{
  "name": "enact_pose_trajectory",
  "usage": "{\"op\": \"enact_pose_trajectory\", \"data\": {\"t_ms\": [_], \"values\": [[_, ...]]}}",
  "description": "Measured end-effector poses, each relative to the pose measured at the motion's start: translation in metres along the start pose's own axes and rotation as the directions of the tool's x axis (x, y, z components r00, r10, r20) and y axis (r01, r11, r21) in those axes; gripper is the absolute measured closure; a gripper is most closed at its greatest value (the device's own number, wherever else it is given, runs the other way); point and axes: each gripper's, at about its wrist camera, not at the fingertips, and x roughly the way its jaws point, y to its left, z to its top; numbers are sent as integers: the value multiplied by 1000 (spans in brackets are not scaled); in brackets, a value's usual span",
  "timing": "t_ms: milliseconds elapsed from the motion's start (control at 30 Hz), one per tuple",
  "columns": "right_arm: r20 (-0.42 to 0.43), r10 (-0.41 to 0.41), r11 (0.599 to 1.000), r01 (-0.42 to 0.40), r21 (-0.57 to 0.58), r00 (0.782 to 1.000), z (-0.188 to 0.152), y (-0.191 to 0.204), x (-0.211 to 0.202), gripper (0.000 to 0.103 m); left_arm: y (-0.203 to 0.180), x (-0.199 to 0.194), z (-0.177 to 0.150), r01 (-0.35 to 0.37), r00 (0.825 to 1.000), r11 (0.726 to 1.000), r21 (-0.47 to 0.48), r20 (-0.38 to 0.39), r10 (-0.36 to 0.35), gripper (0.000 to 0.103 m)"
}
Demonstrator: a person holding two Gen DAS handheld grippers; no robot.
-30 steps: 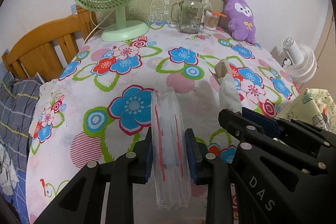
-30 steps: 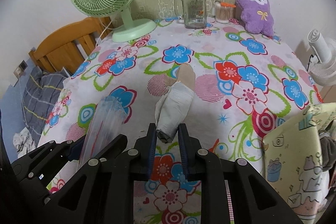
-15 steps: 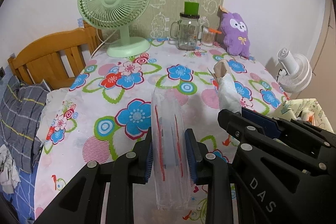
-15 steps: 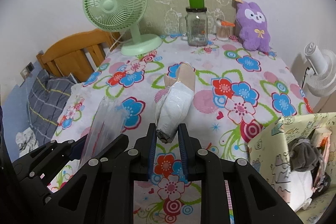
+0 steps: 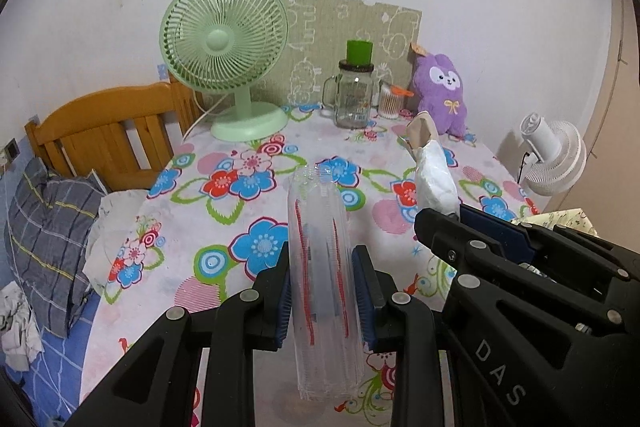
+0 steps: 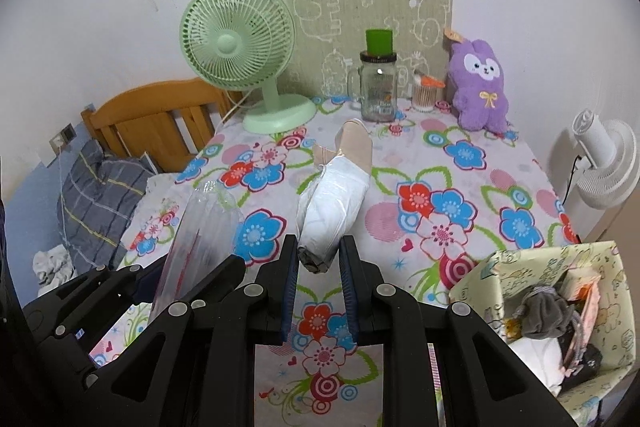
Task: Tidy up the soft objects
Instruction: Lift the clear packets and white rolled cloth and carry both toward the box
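Observation:
My left gripper [image 5: 323, 297] is shut on a clear plastic bag with red stripes [image 5: 320, 267], rolled into a tube and held above the flowered tablecloth [image 5: 224, 195]. My right gripper [image 6: 318, 277] is shut on a white and grey rolled cloth bundle with a beige end [image 6: 336, 203], also off the table. In the left wrist view the same bundle [image 5: 434, 171] sticks up at the right above the other gripper's black body. In the right wrist view the striped bag [image 6: 200, 239] shows at the left. A purple plush toy [image 6: 478, 83] sits at the table's far right.
A green desk fan [image 5: 224, 47], a glass jar with a green cap [image 5: 354, 91] and a cotton-swab pot [image 5: 390, 101] stand at the back. A patterned box [image 6: 560, 311] holding clothes is at the near right. A white fan [image 6: 604, 163] and a wooden bed frame [image 5: 104, 131] flank the table.
Both grippers have risen and tipped up with their loads still clamped; the table sits lower in both views, more wall shows, and the patterned box has come into the right wrist view.

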Motion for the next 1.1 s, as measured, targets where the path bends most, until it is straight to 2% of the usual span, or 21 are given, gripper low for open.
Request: {"op": "enact_pose_trajectory", "data": {"t_ms": [733,1100], "values": [[62,11,1000,-10,-14,998,-6,-15,-44,80,-26,-33,-1,-11,998,1000,15,57,10,76],[89,-16,1000,15,10,996,-14,-36,-65,80,-51,-42,-3,17,997,999,50,75,-20,76]]}}
